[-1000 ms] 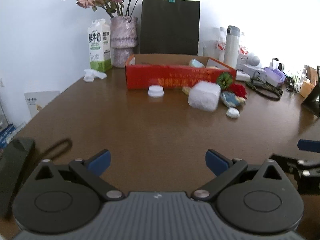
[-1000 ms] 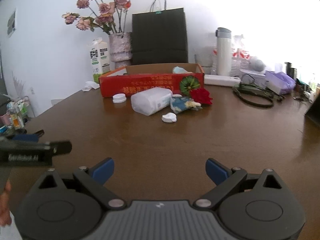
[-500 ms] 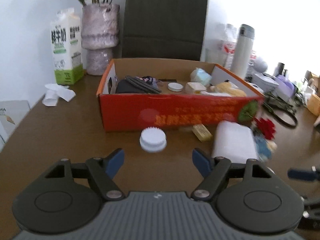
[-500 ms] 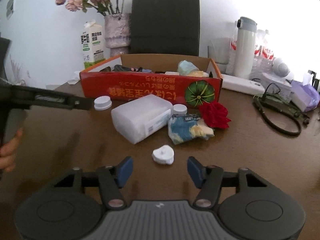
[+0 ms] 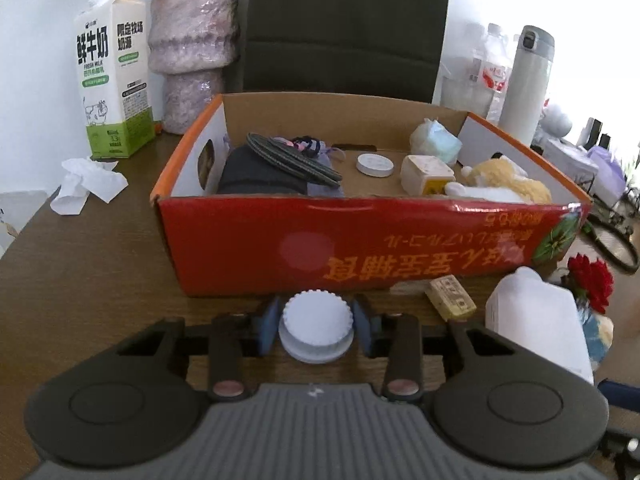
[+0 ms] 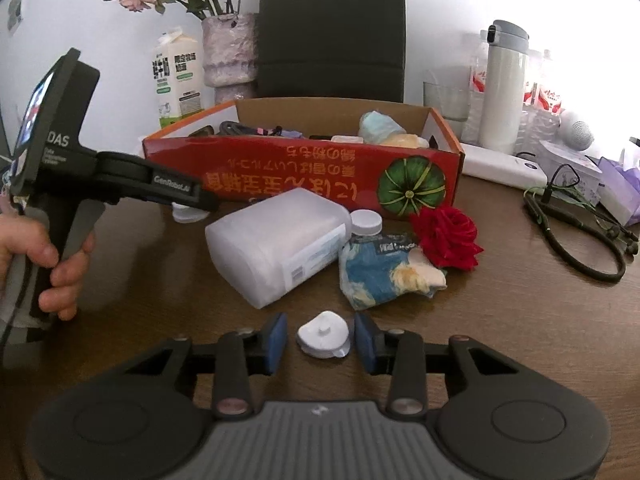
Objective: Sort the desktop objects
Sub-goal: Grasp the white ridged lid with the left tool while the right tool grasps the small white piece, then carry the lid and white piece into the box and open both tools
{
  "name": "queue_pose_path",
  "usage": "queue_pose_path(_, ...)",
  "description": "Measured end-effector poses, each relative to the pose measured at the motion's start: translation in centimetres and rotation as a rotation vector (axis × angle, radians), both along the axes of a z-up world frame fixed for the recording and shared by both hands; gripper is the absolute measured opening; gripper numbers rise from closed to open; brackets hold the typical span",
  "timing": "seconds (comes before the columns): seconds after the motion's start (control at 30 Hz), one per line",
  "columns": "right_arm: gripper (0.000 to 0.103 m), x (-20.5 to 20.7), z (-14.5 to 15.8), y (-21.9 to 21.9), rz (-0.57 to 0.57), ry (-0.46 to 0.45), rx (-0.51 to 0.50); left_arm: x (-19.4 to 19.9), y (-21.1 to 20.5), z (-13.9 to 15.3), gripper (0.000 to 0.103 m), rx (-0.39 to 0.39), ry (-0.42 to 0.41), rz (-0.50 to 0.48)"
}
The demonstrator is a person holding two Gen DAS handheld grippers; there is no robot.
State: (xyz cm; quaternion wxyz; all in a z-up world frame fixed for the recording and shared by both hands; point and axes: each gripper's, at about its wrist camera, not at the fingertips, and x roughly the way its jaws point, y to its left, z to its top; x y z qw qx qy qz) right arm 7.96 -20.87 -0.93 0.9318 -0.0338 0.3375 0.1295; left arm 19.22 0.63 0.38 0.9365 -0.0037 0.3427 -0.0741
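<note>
A small white cap [image 6: 324, 335] is seen between the blue pads of the right gripper [image 6: 321, 336], with gaps at both sides. Farther, a white bottle [image 6: 276, 248] lies before the red box [image 6: 304, 178].

Red box [image 5: 360, 240] just beyond gripper [image 5: 316, 322]

The counter [image 5: 100, 272] is brown wood grain with a soft sheen. On it the red cardboard box [image 5: 360, 240] has a glossy printed front and raw matt board inside. Just before the box, the ridged white cap [image 5: 316, 326] is matt plastic, sitting between blue rubbery pads [image 5: 266, 330] on the black matt plastic left tongs [image 5: 316, 330]. Left of the box lie crumpled white paper [image 5: 86, 184] and a smooth printed milk carton [image 5: 114, 68]. Right of the box, the translucent jug [image 6: 276, 248] is frosted plastic, the red rose [image 6: 446, 238] looks like cloth, and the thermos [image 6: 502, 88] has a satin metal finish.
</note>
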Motion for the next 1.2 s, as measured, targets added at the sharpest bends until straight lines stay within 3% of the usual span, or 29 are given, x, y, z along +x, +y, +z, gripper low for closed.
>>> queue_pose_path(0.13, 0.027, -0.9, -0.1, -0.2, -0.003, -0.014, 0.000, -2.0, -0.1, 0.2, 0.039, 0.021, -0.005, 0.029)
queue_pose_path(0.27, 0.026, -2.8, 0.0, -1.1, -0.030, -0.013, 0.027, -7.2, -0.3, 1.8, 0.039, 0.041, -0.085, 0.058)
queue_pose_path(0.4, 0.026, -5.5, 0.9, -1.7, -0.041, -0.043, 0.059, -13.0, -0.6, 3.3, 0.039, -0.008, -0.148, 0.020)
queue_pose_path(0.5, 0.026, -8.1, 1.3, -1.6, -0.048, -0.064, 0.081, -16.7, -0.7, 3.6, 0.039, -0.062, -0.150, 0.002)
queue_pose_path(0.77, 0.027, -14.1, 1.4, -0.9, -0.043, -0.101, 0.085, -25.3, -2.1, 2.9, 0.039, -0.054, -0.139, -0.030)
queue_pose_path(0.97, 0.027, -17.0, 1.5, -0.2, -0.027, -0.104, 0.080, -28.5, -2.7, 2.4, 0.039, -0.062, -0.116, -0.051)
queue_pose_path(1.2, 0.027, -18.8, 2.4, -0.2, -0.025, -0.139, 0.083, -29.9, -2.7, 3.9, 0.039, -0.058, -0.165, -0.049)
